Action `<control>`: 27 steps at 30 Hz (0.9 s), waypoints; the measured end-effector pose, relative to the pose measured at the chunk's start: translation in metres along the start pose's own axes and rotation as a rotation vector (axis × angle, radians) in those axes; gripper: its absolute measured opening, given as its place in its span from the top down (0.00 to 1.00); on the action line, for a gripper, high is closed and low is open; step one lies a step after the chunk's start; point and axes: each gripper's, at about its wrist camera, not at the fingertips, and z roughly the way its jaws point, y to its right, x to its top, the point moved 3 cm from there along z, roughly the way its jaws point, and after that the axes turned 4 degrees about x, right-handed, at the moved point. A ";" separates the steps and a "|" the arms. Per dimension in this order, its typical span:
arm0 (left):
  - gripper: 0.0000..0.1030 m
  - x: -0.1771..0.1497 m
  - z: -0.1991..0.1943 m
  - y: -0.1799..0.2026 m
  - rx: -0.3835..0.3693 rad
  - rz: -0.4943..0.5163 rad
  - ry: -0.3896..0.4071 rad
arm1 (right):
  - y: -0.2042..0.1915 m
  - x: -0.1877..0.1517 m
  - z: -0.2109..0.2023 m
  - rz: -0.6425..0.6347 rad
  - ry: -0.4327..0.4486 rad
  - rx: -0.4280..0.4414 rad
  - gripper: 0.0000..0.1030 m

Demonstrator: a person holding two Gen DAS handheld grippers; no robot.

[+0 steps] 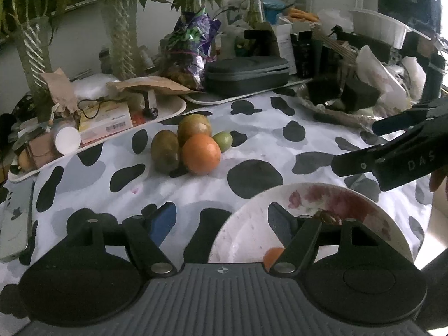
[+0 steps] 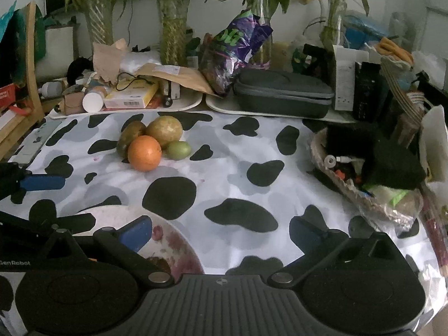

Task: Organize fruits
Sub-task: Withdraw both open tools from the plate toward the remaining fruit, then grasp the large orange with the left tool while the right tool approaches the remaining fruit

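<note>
Orange [image 1: 201, 154], round, on blotchy tablecloth [image 1: 252, 151]

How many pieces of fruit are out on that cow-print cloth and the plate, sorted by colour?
Orange: 2, the big orange in the pile and an orange piece on the plate, mostly hidden
Brownish-green: 2, the large round fruit and the oval fruit
Green: 1, the small green fruit
Total: 5

Dim, soft daylight; fisheye edges warped, slight blur.
</note>
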 end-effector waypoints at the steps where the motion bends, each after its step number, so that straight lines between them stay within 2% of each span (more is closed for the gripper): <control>1: 0.31 0.001 0.002 -0.001 -0.004 -0.001 0.000 | 0.000 0.001 0.002 -0.001 0.000 0.002 0.00; 10: 0.31 0.011 0.027 -0.011 -0.049 0.004 -0.001 | 0.003 0.016 0.027 -0.022 -0.019 -0.002 0.00; 19: 0.32 0.022 0.048 -0.015 -0.060 0.021 -0.001 | 0.006 0.032 0.051 -0.037 -0.031 -0.009 0.00; 23: 0.32 0.027 0.060 -0.019 -0.091 -0.009 -0.024 | 0.006 0.036 0.060 -0.056 -0.035 -0.008 0.00; 27: 0.32 0.029 0.079 -0.026 -0.140 -0.067 -0.088 | 0.008 0.040 0.070 -0.076 -0.043 -0.014 0.00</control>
